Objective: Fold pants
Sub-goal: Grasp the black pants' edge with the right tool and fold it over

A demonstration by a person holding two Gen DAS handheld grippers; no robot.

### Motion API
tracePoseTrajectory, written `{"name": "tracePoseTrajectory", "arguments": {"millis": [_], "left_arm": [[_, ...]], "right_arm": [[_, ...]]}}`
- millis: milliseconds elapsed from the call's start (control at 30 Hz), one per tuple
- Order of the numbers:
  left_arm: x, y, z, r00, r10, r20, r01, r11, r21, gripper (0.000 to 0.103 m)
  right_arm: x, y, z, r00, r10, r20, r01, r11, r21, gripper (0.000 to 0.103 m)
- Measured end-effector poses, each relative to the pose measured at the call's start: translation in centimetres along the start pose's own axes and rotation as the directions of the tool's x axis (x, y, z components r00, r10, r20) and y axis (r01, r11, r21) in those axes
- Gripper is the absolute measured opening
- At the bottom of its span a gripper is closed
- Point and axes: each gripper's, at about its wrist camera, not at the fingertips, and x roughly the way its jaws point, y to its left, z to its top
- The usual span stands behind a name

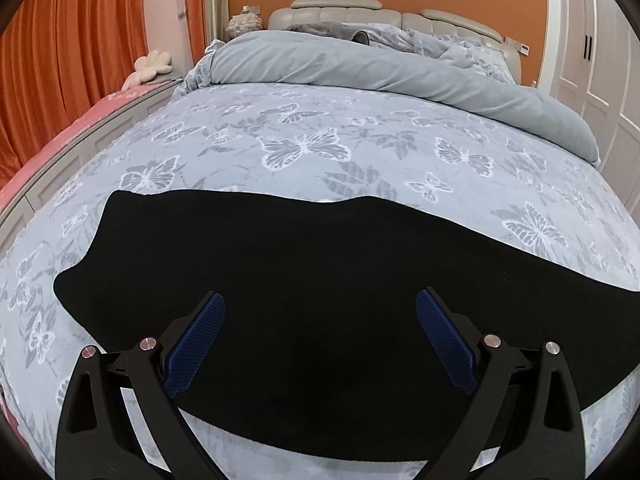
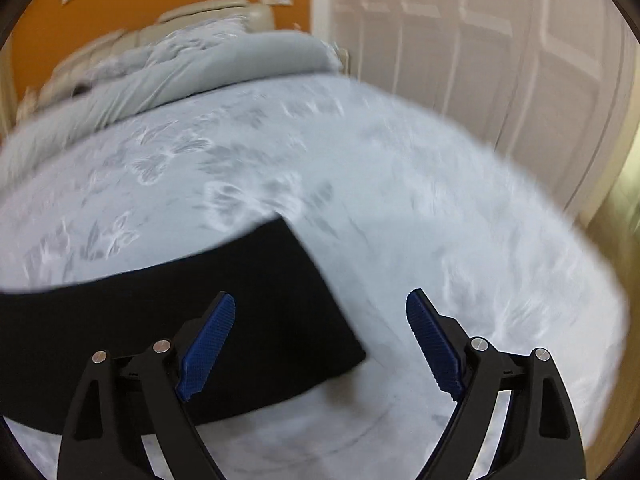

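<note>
Black pants (image 1: 280, 272) lie flat across the near part of a bed with a butterfly-print cover (image 1: 320, 128). In the left wrist view my left gripper (image 1: 320, 304) is open and empty above the wide waist end of the pants. In the right wrist view, which is blurred, the leg end of the pants (image 2: 240, 300) stops at a slanted hem. My right gripper (image 2: 320, 304) is open and empty above that hem, left finger over the cloth, right finger over bare cover (image 2: 440, 220).
A rolled grey duvet (image 1: 360, 68) lies across the far part of the bed before a padded headboard (image 1: 360, 12). Orange curtains (image 1: 80, 40) and a pink bench (image 1: 60, 136) stand left. White wardrobe doors (image 2: 480, 40) stand right of the bed.
</note>
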Motion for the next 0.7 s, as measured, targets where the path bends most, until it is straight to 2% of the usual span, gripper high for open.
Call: {"name": "tracePoseTrajectory", "arguments": {"millis": [100, 133, 167, 200, 233, 267, 300, 367, 467, 500, 567, 600, 633, 700], "left_arm": [[0.4, -0.1, -0.1, 1.0, -0.014, -0.006, 0.014, 1.0, 0.005, 0.095], [0.6, -0.1, -0.1, 1.0, -0.019, -0.011, 0.019, 1.0, 0.004, 0.095], [0.8, 0.0, -0.1, 1.0, -0.019, -0.015, 0.019, 1.0, 0.002, 0.095], [1.0, 0.0, 0.0, 1.0, -0.017, -0.017, 0.017, 1.0, 0.001, 0.095], [1.1, 0.1, 0.0, 1.0, -0.009, -0.017, 0.009, 1.0, 0.003, 0.095], [1.2, 0.1, 0.0, 1.0, -0.001, -0.018, 0.001, 1.0, 0.002, 0.095], [1.2, 0.3, 0.0, 1.0, 0.002, -0.018, -0.002, 1.0, 0.0, 0.095], [1.3, 0.8, 0.3, 1.0, -0.003, -0.026, 0.002, 1.0, -0.024, 0.095], [0.8, 2.1, 0.9, 0.999, -0.024, -0.025, 0.022, 0.997, -0.072, 0.095], [0.5, 2.5, 1.0, 1.0, -0.022, -0.017, 0.02, 0.996, -0.082, 0.095], [-0.3, 4.0, 1.7, 1.0, -0.012, 0.002, 0.012, 0.992, -0.127, 0.095], [-0.6, 4.7, 1.9, 1.0, -0.017, 0.008, 0.018, 0.988, -0.153, 0.095], [-1.2, 5.9, 2.2, 1.0, -0.016, 0.017, 0.019, 0.982, -0.189, 0.095], [-2.1, 7.7, 2.6, 0.999, -0.008, 0.039, 0.017, 0.972, -0.235, 0.095]], "right_arm": [[3.3, -1.5, -1.0, 0.993, 0.064, -0.098, -0.057, 0.996, 0.071, 0.086], [3.8, -1.7, -1.5, 0.992, 0.077, -0.098, -0.069, 0.994, 0.083, 0.088], [3.7, -1.7, -1.8, 0.994, 0.088, -0.062, -0.082, 0.993, 0.084, 0.09], [3.6, -1.6, -1.9, 0.994, 0.088, -0.058, -0.084, 0.993, 0.08, 0.086], [3.5, -1.4, -1.7, 0.993, 0.109, -0.054, -0.104, 0.992, 0.077, 0.077], [3.4, -1.4, -1.3, 0.986, 0.159, -0.059, -0.153, 0.985, 0.083, 0.046], [3.3, -1.5, -1.1, 0.972, 0.223, -0.073, -0.215, 0.97, 0.11, 0.019], [2.7, -1.0, -0.5, 0.94, 0.329, -0.09, -0.305, 0.929, 0.211, 0.017], [-1.4, 3.8, 1.0, 0.895, 0.445, -0.038, -0.434, 0.887, 0.156, 0.017], [-3.0, 6.2, 1.4, 0.877, 0.48, -0.029, -0.474, 0.873, 0.115, 0.017], [-6.8, 13.6, 1.9, 0.814, 0.579, -0.043, -0.579, 0.815, 0.01, 0.017], [-7.8, 16.3, 1.8, 0.792, 0.608, -0.062, -0.61, 0.792, -0.025, 0.017], [-9.1, 20.6, 1.3, 0.764, 0.638, -0.102, -0.645, 0.76, -0.08, 0.017], [-10.3, 27.7, -0.5, 0.721, 0.669, -0.178, -0.692, 0.705, -0.151, 0.017]]}}
